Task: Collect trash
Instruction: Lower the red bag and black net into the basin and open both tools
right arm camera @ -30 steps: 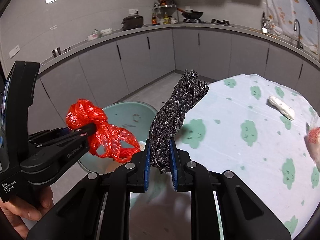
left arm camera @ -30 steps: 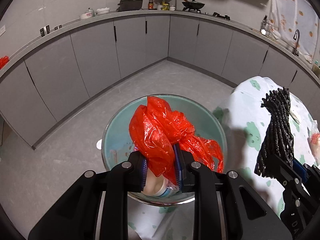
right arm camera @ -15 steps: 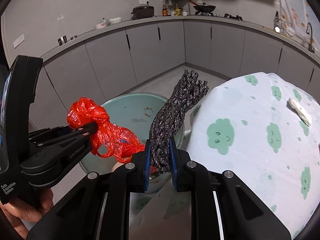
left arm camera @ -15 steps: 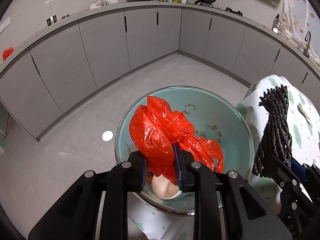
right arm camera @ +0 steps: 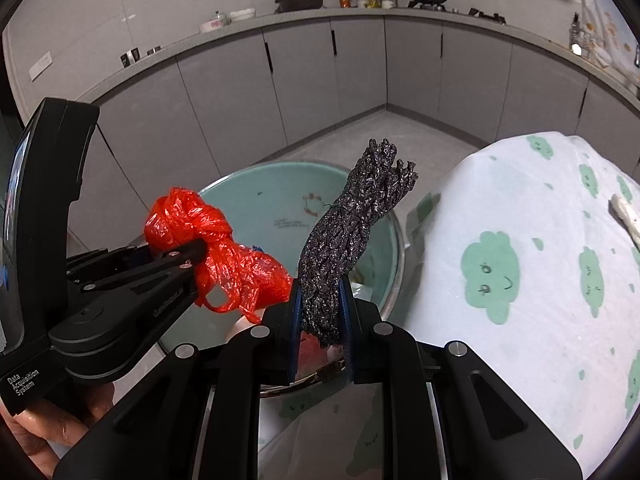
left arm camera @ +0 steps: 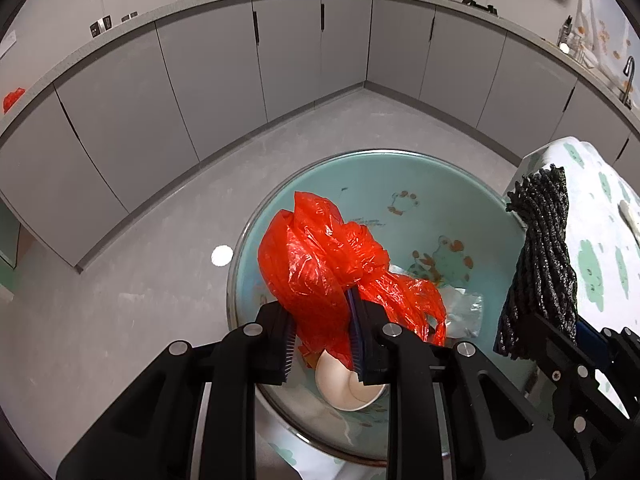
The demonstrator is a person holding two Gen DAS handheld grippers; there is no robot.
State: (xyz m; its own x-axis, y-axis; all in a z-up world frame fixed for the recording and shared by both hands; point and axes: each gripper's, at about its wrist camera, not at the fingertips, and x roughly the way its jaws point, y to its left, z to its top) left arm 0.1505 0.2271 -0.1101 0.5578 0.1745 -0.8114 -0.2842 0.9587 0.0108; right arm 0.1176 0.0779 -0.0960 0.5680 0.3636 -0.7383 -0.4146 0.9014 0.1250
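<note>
A crumpled red plastic bag (left arm camera: 324, 264) is clamped in my left gripper (left arm camera: 322, 340), which hangs over a wide teal basin (left arm camera: 440, 184) on the floor. The same red plastic bag (right arm camera: 216, 248) shows in the right wrist view, with the left gripper (right arm camera: 188, 260) reaching in from the left. My right gripper (right arm camera: 320, 324) is shut on a bundle of dark glittery twisted cord (right arm camera: 352, 236), held just above the basin's rim (right arm camera: 280, 170). That cord bundle (left arm camera: 540, 260) hangs at the right of the left wrist view. Inside the basin lie a paper cup (left arm camera: 344, 384) and clear plastic wrap (left arm camera: 464, 308).
A round table with a white cloth printed with green clouds (right arm camera: 520, 264) stands right of the basin; a white wrapper (right arm camera: 626, 216) lies on it. Grey kitchen cabinets (left arm camera: 208, 68) curve around the back, with pots on the counter. A hand (right arm camera: 52, 428) holds the left gripper.
Both grippers have moved forward and down toward the basin, which now looks larger and more beneath them. Both grips are unchanged.
</note>
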